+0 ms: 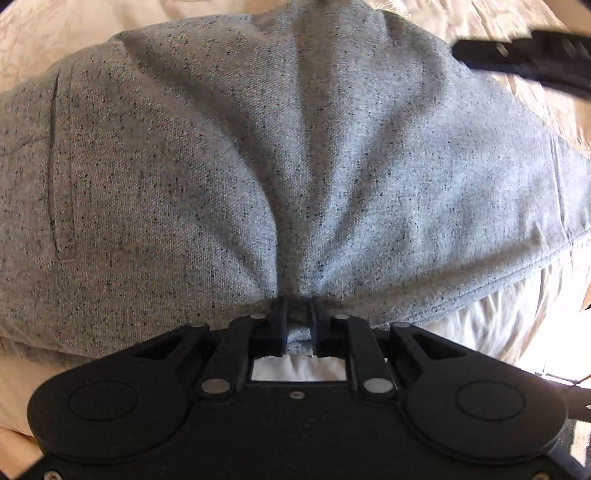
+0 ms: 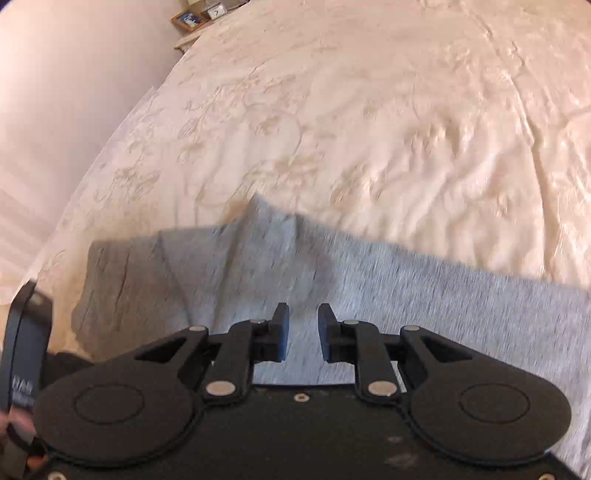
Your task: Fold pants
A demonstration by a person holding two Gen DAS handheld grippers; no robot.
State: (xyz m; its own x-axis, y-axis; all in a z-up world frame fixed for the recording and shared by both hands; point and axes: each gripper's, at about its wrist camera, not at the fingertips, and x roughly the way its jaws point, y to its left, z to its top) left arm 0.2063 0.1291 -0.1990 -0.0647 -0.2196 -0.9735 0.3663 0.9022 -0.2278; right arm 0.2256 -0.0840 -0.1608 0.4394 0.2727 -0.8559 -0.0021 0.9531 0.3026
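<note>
Speckled grey pants (image 1: 258, 166) fill the left wrist view, lying on a cream bedspread (image 1: 29, 33). My left gripper (image 1: 298, 306) is shut on a bunched edge of the fabric, and creases fan out from the pinch. A pocket seam runs down the left side. In the right wrist view the same grey pants (image 2: 406, 295) lie blurred below my right gripper (image 2: 303, 325). Its jaws stand apart with nothing pinched between them. The right gripper (image 1: 524, 62) shows as a dark blurred shape at the left wrist view's top right.
A cream embroidered bedspread (image 2: 351, 110) covers the bed beyond the pants. The bed's left edge drops to a pale wall or floor (image 2: 55, 110). A small shelf with a framed picture (image 2: 186, 18) and a clock sits at the far top left. The other gripper's body (image 2: 22, 362) shows at left.
</note>
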